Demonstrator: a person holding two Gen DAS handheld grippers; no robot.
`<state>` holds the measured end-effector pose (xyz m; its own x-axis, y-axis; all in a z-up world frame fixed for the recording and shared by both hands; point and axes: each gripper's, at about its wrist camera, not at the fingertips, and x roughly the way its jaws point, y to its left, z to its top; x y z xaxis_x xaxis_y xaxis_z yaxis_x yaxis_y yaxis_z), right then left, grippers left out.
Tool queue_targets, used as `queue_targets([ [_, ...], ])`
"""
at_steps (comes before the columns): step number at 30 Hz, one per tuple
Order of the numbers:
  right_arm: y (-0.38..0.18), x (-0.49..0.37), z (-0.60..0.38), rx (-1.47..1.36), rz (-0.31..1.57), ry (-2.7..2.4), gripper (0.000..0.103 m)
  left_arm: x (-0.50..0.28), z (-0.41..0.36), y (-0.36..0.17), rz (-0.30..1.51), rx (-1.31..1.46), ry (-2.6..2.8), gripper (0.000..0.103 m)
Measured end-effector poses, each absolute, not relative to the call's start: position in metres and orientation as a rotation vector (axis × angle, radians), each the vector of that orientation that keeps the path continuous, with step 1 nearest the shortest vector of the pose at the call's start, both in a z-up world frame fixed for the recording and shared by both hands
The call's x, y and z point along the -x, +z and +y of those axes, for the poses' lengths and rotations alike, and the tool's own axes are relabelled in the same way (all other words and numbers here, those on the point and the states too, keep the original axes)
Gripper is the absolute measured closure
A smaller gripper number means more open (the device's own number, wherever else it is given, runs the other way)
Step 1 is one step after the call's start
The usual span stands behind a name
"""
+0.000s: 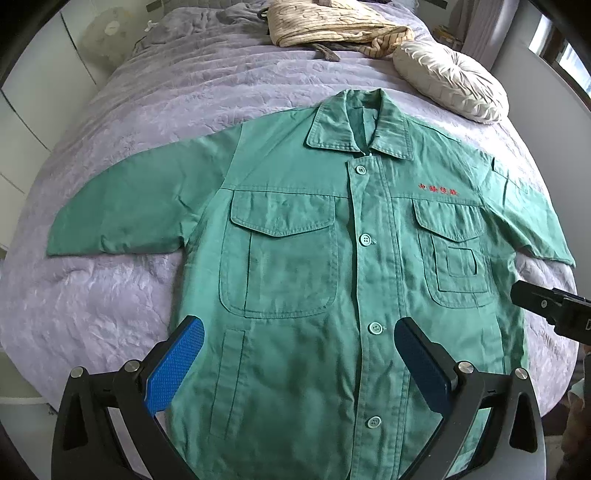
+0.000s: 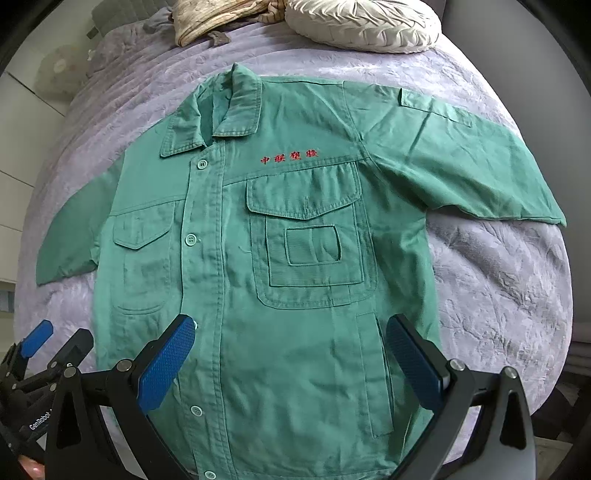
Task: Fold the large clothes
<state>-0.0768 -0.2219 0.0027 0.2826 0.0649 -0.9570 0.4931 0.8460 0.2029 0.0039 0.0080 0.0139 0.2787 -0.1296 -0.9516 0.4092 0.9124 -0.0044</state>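
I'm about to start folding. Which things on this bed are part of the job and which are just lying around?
Part of the job:
- green work shirt, spread flat, buttoned, front up
- left tool, open, empty
- right tool, open, empty

Just lying about:
- white round pillow
- striped beige cloth, crumpled beyond the collar
- lilac bedspread, only the work surface

Bed [image 1: 110, 295] with a green jacket [image 1: 295, 258] on it.
Round white cushion [image 1: 450, 79] and crumpled beige cloth [image 1: 332, 26] lie near the far end.
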Motion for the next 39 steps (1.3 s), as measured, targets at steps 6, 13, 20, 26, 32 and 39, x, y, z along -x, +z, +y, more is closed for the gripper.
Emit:
queue_targets([
  [6,0.005,0.078,-0.220,-0.515,1.261,-0.303,0.000,0.001,0.006,0.014,1.246,-0.274,-0.377,0.000],
  [13,0.007,0.080,-0.219,-0.513,1.259,-0.306,0.000,0.004,0.006,0.015,1.252,-0.275,-0.375,0.000],
  [20,0.009,0.083,-0.221,-0.512,1.258,-0.308,0.000,0.006,0.009,0.014,1.258,-0.272,-0.372,0.000],
  [26,0.009,0.084,-0.221,-0.511,1.258,-0.309,0.000,0.007,0.010,0.014,1.268,-0.276,-0.374,0.000],
  [32,0.009,0.085,-0.220,-0.511,1.259,-0.307,0.000,0.006,0.010,0.013,1.268,-0.278,-0.372,0.000],
  [39,0.008,0.084,-0.217,-0.509,1.263,-0.309,0.000,0.006,0.014,0.010,1.280,-0.280,-0.369,0.000],
])
